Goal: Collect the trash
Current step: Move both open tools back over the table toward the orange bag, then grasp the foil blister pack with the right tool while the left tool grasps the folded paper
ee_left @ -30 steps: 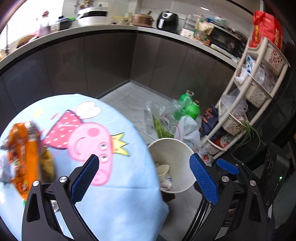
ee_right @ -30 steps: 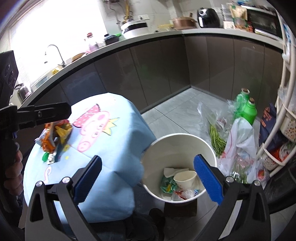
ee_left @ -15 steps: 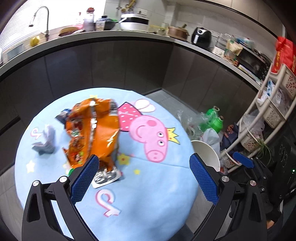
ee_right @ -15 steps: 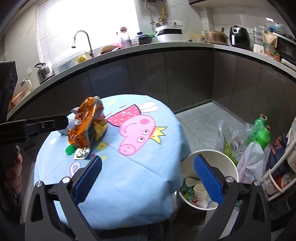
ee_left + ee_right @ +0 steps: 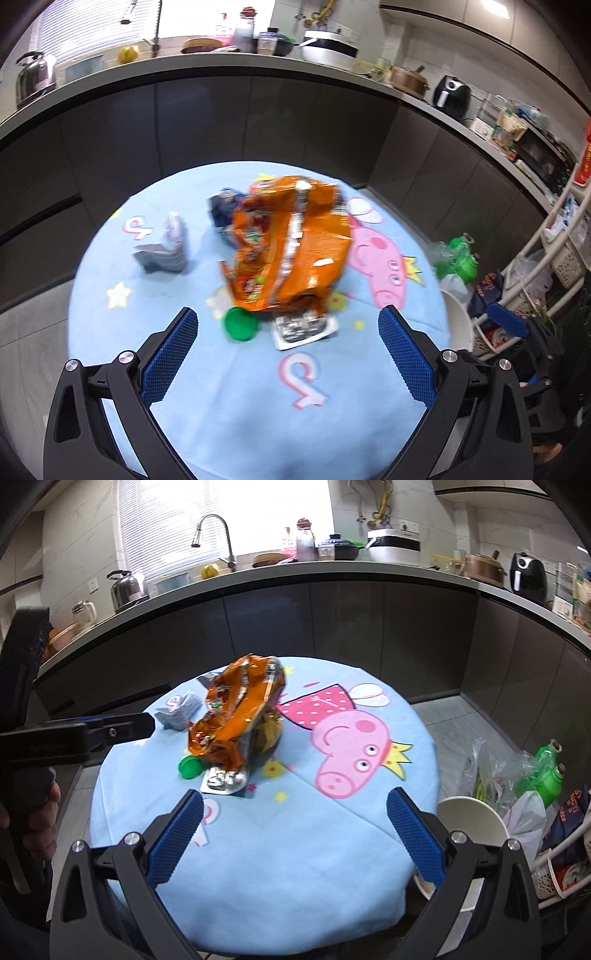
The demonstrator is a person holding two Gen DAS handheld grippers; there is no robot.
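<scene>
Left wrist view: left gripper (image 5: pixel 286 354) over the round table (image 5: pixel 236 406) with blue cartoon-pig cloth, fingers spread wide, nothing between them. Trash sits just ahead of the fingertips: crumpled orange snack bag (image 5: pixel 291 247) dead centre, green bottle cap (image 5: pixel 241 324) touching its near edge, closer to the left finger, silver foil packet (image 5: pixel 304 328) poking out under the bag's near edge. Grey folded wrapper (image 5: pixel 164 249) further ahead and off to the left-finger side, apart from the bag. Dark blue scrap (image 5: pixel 223 206) behind the bag, touching it. View is a bit blurred.

Right wrist view: right gripper (image 5: pixel 295 827) also wide apart, holding nothing, above the near part of the cloth. Orange bag (image 5: pixel 236 720) ahead, toward the left-finger side; green cap (image 5: pixel 190 767) and foil packet (image 5: pixel 225 779) at its near end, grey wrapper (image 5: pixel 179 710) beyond. Left gripper's black arm (image 5: pixel 92 733) comes in from the left edge, tip near the grey wrapper, hand (image 5: pixel 35 823) on its handle. White trash bin (image 5: pixel 476 819) on the floor past the right finger, just beside the table edge, partly hidden. Green plastic bottles (image 5: pixel 541 771) and plastic bags behind the bin.
</scene>
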